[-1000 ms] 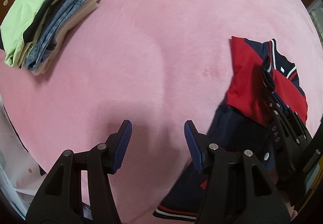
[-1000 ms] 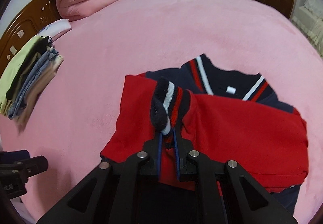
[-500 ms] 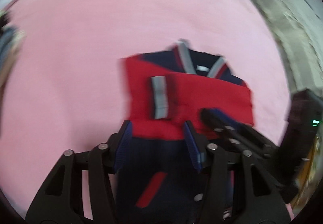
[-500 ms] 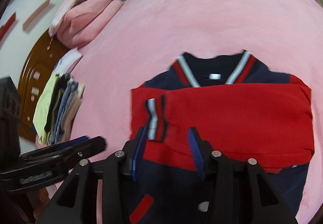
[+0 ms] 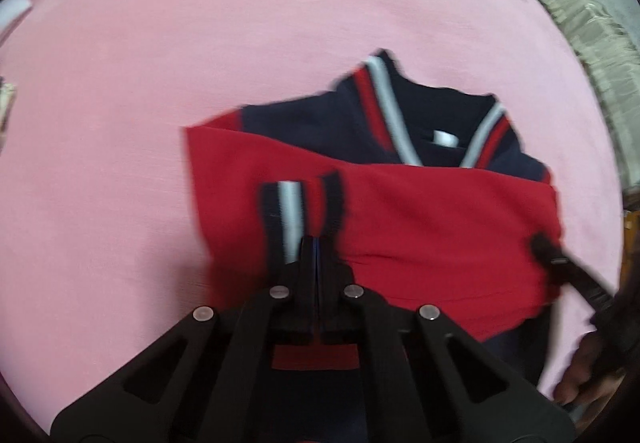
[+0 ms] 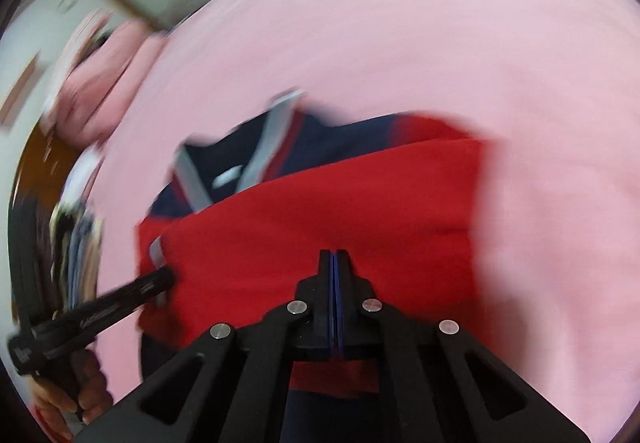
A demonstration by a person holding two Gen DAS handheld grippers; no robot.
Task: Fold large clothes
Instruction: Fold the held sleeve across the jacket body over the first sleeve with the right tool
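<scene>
A red and navy jacket (image 5: 420, 227) lies on the pink bed, collar away from me, red sleeves folded across its chest. It also shows in the right wrist view (image 6: 320, 211). My left gripper (image 5: 316, 243) has its jaws pressed together over the jacket just below the striped cuff (image 5: 296, 203). My right gripper (image 6: 334, 257) has its jaws pressed together over the red sleeve near the jacket's middle. I cannot tell if either pinches cloth. Each gripper shows in the other's view, the right one (image 5: 560, 263) at the jacket's right edge, the left one (image 6: 120, 299) at its left edge.
The pink bedspread (image 5: 200, 43) spreads around the jacket. A stack of folded clothes (image 6: 80, 243) sits at the bed's left side. Folded pink bedding (image 6: 104, 75) lies at the far left. A lace-covered piece of furniture (image 5: 580, 23) stands beyond the bed's right edge.
The right gripper let go of the striped cuff, opened, then shut and shifted right. The left gripper swung from the bare bed to the jacket and shut there.
</scene>
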